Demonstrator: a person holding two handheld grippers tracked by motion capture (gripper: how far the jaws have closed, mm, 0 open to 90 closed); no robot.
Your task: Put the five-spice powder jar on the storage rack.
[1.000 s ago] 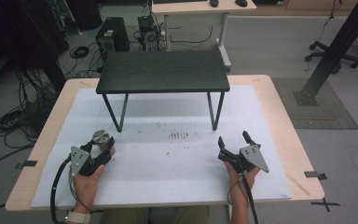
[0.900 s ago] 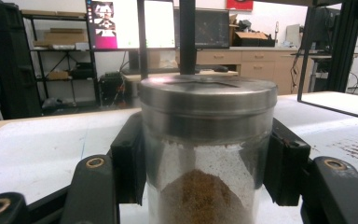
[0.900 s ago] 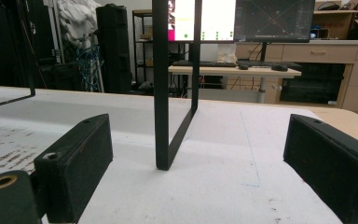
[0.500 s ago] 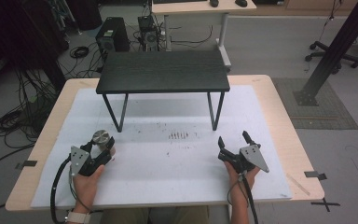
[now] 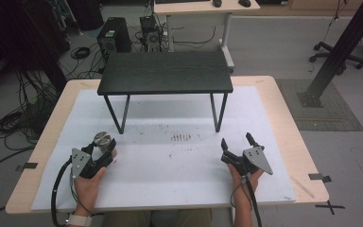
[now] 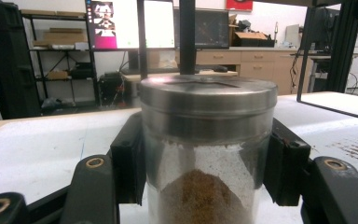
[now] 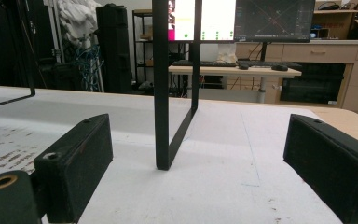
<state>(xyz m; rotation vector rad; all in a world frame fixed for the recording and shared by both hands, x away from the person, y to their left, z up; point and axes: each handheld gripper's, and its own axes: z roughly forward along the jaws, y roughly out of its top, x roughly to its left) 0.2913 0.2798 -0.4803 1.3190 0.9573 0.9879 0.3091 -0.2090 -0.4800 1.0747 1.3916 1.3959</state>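
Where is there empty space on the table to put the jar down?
The white mat is bare between the left gripper, which is shut on the jar, and the open right gripper. There is also bare mat under the black shelf, between its legs, though the top makes that a low gap. The shelf's flat top is bare too.

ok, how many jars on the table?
1. The jar sits near-left on the white mat, between the left gripper's jaws. None seen elsewhere.
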